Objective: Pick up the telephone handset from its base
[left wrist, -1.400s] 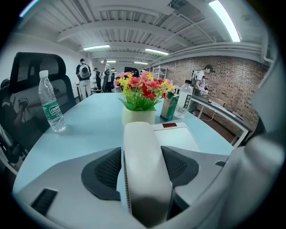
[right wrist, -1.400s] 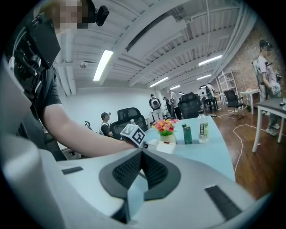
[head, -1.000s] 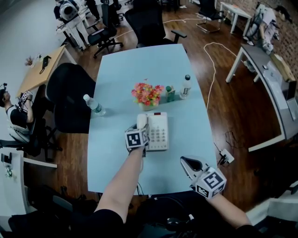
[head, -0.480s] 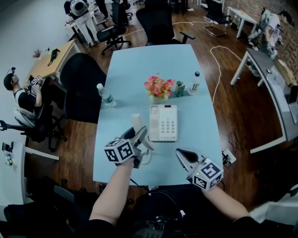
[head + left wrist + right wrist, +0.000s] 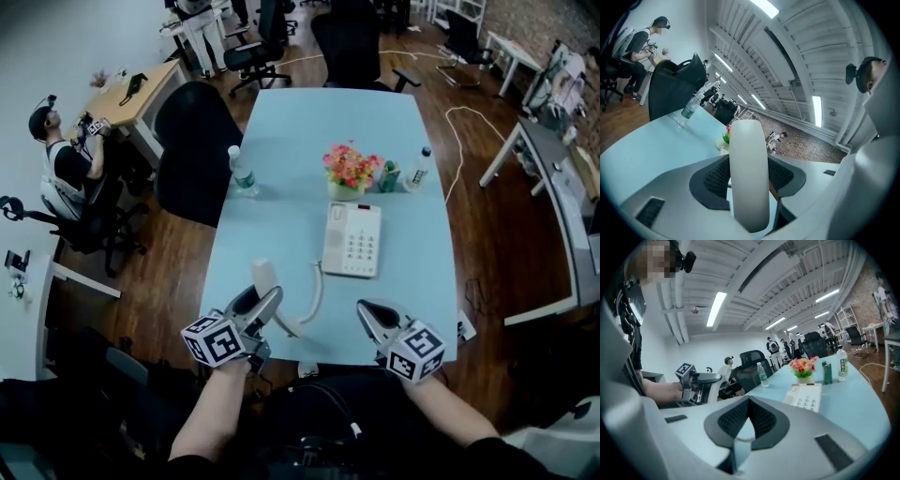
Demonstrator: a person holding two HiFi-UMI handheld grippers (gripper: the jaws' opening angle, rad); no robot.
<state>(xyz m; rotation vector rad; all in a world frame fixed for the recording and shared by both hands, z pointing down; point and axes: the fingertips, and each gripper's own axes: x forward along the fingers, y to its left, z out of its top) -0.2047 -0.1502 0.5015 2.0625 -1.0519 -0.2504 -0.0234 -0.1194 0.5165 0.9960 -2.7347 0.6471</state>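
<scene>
The left claw (image 5: pixel 266 302) grips the handset (image 5: pixel 749 173) across its middle, its jaws spread wide by the thick body. It holds the handset clear of the desk (image 5: pixel 281 141) by the near left edge, off its cradle. The cord (image 5: pixel 316 286) curves loosely to the base (image 5: pixel 353 240) at mid-desk, slack enough that it likely isn't pulling the base. The right claw (image 5: pixel 373 317) hovers closed and empty, apparently kept out of the way.
</scene>
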